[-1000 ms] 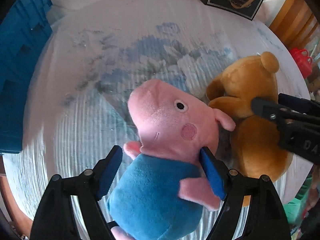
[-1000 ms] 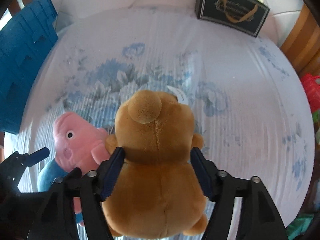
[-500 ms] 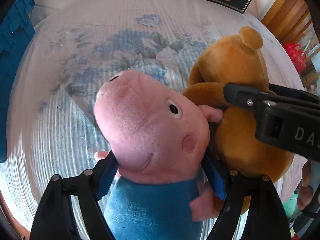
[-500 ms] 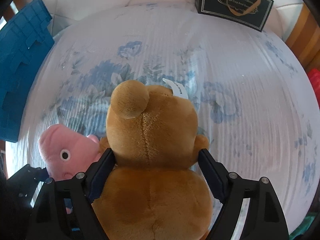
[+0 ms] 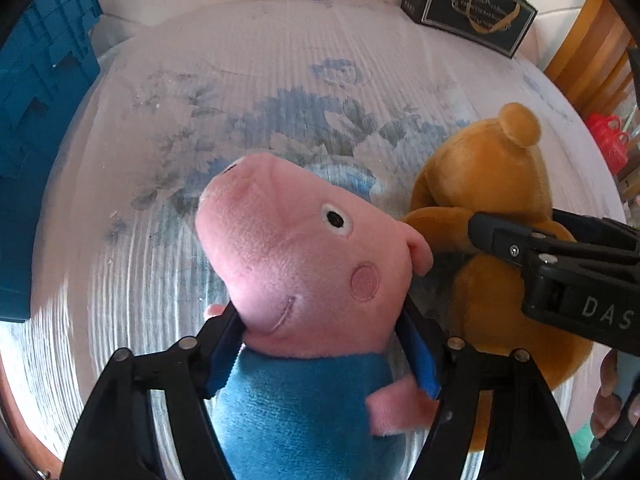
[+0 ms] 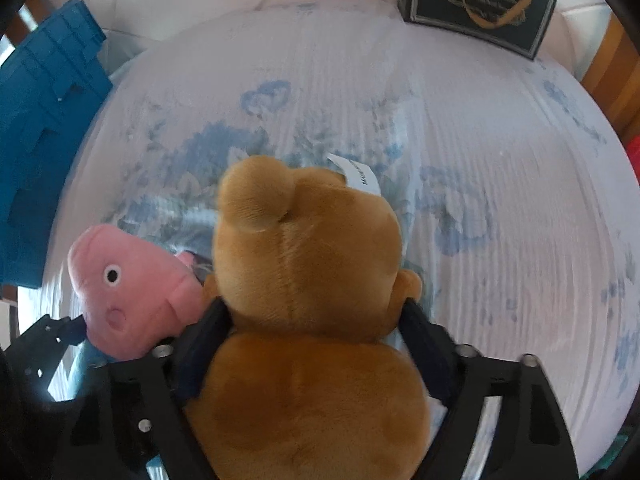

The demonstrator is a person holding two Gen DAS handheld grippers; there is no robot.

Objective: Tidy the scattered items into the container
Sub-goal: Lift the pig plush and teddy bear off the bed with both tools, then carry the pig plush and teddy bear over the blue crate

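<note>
At the far left edge stands the blue crate (image 5: 36, 120), ribbed and upright against the side of the bed, most likely the container the toys are meant for. It is well apart from both toys, across a stretch of the flowered bedspread (image 5: 280, 80).

Near the middle, the left gripper (image 5: 320, 348) has the pig toy (image 5: 304, 248) between its blue pads, which sit at the neck, just under the pink head and above the blue body. The jaws are closing, and the pads already press into the plush on both sides. That narrow waist looks like a sensible place to pinch, since the big head above should keep the toy from slipping down through.

Just to the right, touching the pig's ear, sits the brown bear (image 6: 308, 280), its back to the right wrist camera, a white label sticking out beside its head. The right gripper (image 6: 316, 340) straddles it at the neck, between head and round body, and its jaws are closing too, with the pads bearing on the fur at each side. Both claws point steeply down onto the bed.

At the far right end of the bed a black gift bag (image 5: 472, 4) with gold handles leans by the wall, well clear of everything; it seems no part of the job.
</note>
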